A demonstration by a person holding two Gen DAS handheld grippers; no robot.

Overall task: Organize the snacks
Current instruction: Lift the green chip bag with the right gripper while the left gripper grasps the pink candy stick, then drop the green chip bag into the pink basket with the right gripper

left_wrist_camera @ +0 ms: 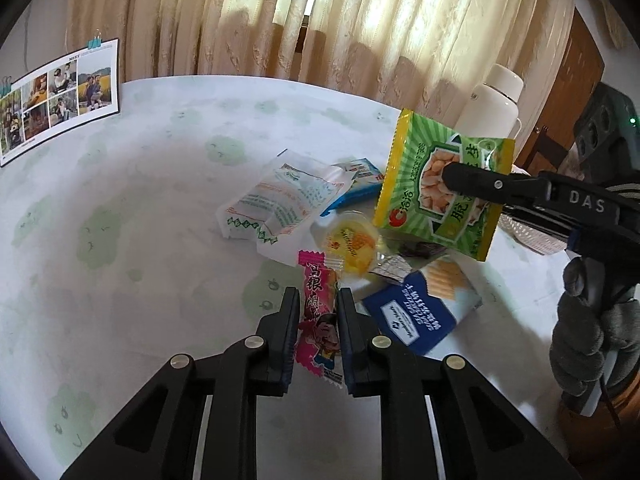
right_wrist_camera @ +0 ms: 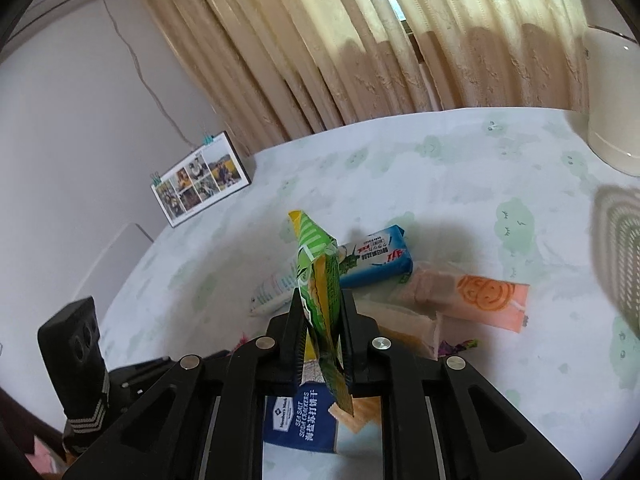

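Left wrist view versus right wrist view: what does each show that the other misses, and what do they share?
Only the left wrist view shows the pink snack packet gripped by the left gripper, the yellow jelly cup and a gloved hand. Only the right wrist view shows the orange smiley wrapper. Both show the green peanut bag clamped in the right gripper, the navy cracker pack, the blue-and-white pack and the photo card.

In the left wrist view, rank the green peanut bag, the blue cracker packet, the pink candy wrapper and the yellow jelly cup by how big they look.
1. green peanut bag, though it is lifted nearer the camera
2. blue cracker packet
3. pink candy wrapper
4. yellow jelly cup, though close to the wrapper
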